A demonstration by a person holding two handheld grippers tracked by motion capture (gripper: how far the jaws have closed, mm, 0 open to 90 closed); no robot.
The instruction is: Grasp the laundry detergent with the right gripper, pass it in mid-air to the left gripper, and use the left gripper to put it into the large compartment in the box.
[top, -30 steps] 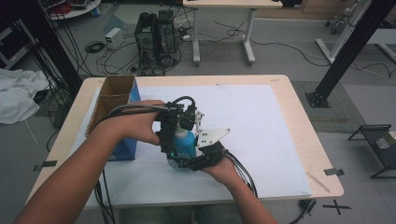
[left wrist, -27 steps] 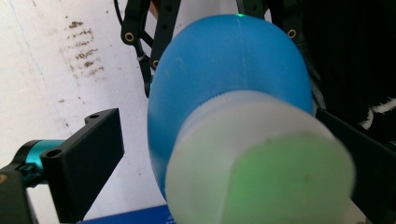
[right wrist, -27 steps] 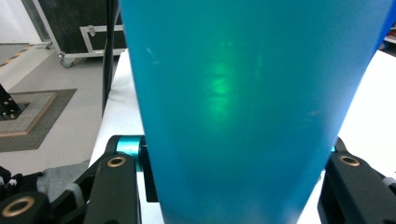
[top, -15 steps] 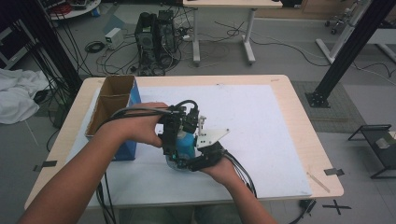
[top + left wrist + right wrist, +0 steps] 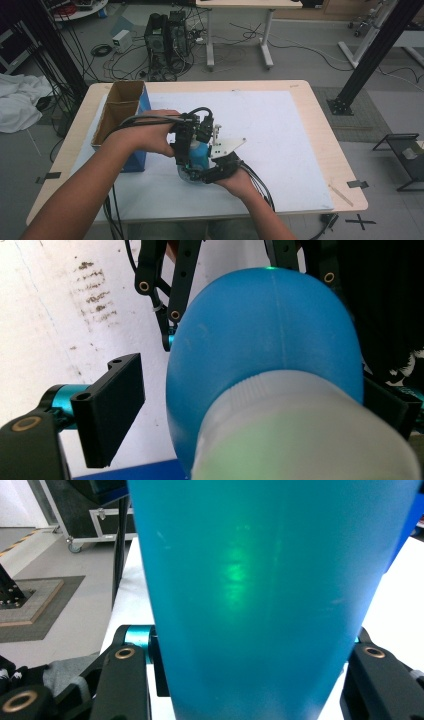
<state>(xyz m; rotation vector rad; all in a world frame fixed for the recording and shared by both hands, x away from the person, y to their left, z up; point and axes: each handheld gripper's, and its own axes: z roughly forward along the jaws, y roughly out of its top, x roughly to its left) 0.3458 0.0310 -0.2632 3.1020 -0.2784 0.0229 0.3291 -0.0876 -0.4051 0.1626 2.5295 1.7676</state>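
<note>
1. A person stands at the table (image 5: 320, 150) with both arms reaching in over the near edge.
2. The left arm comes in low from the left side and bends toward the middle. The left hand (image 5: 152, 137) holds the left tool (image 5: 187, 150), which points down and a little toward the person.
3. The right arm comes up from the near edge, just right of the middle. The right hand (image 5: 240, 180) is turned so the right tool (image 5: 207, 170) points to the left, toward the other tool.
4. The two tools meet over the white sheet (image 5: 280, 130), very close together.
5. Between them is a blue bottle (image 5: 197, 152) with a pale cap (image 5: 305, 435). It is near the front middle of the table, just to the right of the cardboard box (image 5: 122, 107).
6. In the left gripper view the cap end of the bottle is close to the camera. One black jaw stands a little off to the left with a gap beside the bottle. The other jaw is at the bottle's right side, so this tool looks open around the cap end.
7. In the right gripper view the bottle's blue body sits tight between the two black jaws, so the right tool is gripping the bottle.
8. Black cables (image 5: 260, 182) hang from the tools toward the person.
</note>
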